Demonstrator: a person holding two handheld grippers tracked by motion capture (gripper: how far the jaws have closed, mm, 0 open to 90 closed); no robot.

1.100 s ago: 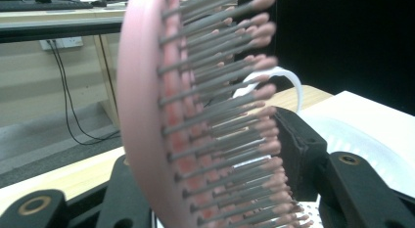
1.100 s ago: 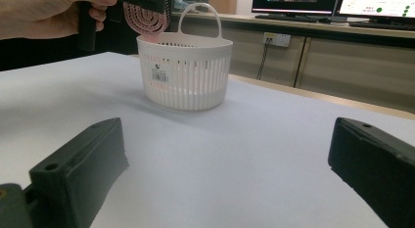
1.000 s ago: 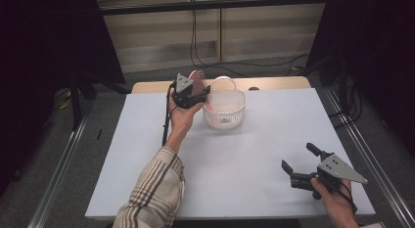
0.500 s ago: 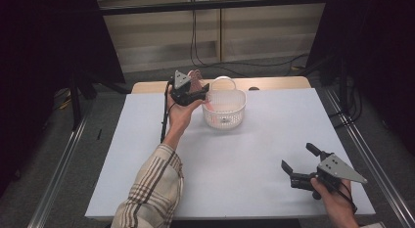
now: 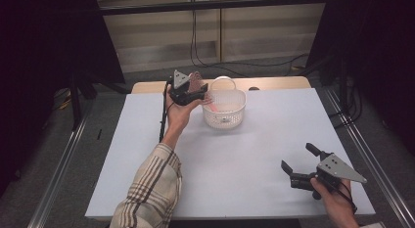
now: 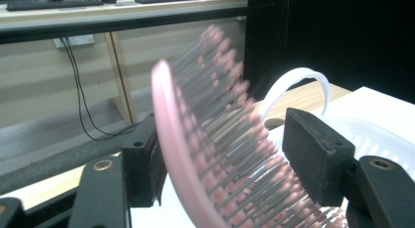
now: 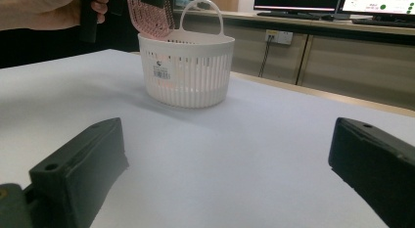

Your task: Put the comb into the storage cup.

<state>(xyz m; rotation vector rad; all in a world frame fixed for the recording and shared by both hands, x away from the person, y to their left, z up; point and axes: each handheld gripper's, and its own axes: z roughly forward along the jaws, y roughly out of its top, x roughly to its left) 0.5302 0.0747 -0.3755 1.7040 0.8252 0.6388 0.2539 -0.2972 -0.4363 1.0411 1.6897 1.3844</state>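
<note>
Left gripper is in the upper middle of the high view, right by the white basket. Its fingers have just been opening & now stand partly apart. The pink hairbrush sits between them, leaning on one finger; the other finger is clear of it. Brush is blurry, its end over the basket's rim. Right gripper is at lower right over the white tabletop, fingers wide apart w/ nothing in them.
</note>
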